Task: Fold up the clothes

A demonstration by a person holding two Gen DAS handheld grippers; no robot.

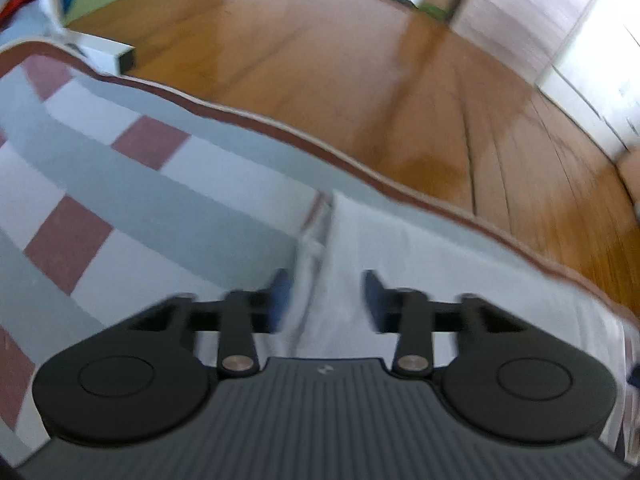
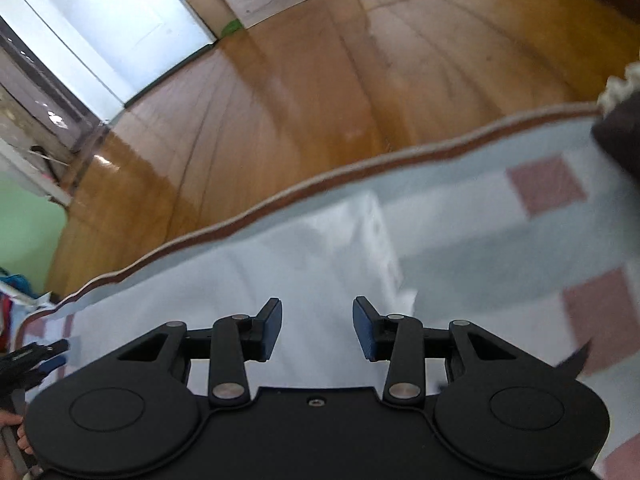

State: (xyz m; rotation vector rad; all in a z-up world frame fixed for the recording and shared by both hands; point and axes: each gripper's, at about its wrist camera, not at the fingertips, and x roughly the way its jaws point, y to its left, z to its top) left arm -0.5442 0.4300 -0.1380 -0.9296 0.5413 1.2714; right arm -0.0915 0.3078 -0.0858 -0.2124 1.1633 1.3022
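Both frames blurred, I'm moving. My left gripper [image 1: 326, 300] has its fingers [image 1: 280, 292] spread wide, nothing between them, hovering over a pale white garment [image 1: 400, 256] lying flat on a checked blanket [image 1: 160, 200] in grey, white and dull-red squares with a brown trim. The garment's left edge shows a seam or fold line just ahead of the left finger. I can't tell if the fingers touch the cloth.

My right gripper [image 2: 317, 330] is also wide, 2 blue-padded fingers [image 2: 272, 328] apart, empty, above the same garment [image 2: 320, 248], which sits near the blanket's [image 2: 500, 240] trimmed edge. Garment's right edge runs just ahead of the right finger. Beyond the blanket: wooden floor [image 2: 320, 80]. The other gripper [image 2: 36, 356] pokes in at far left. A dark item [image 2: 620, 140] rests on the blanket at far right, can't identify it.
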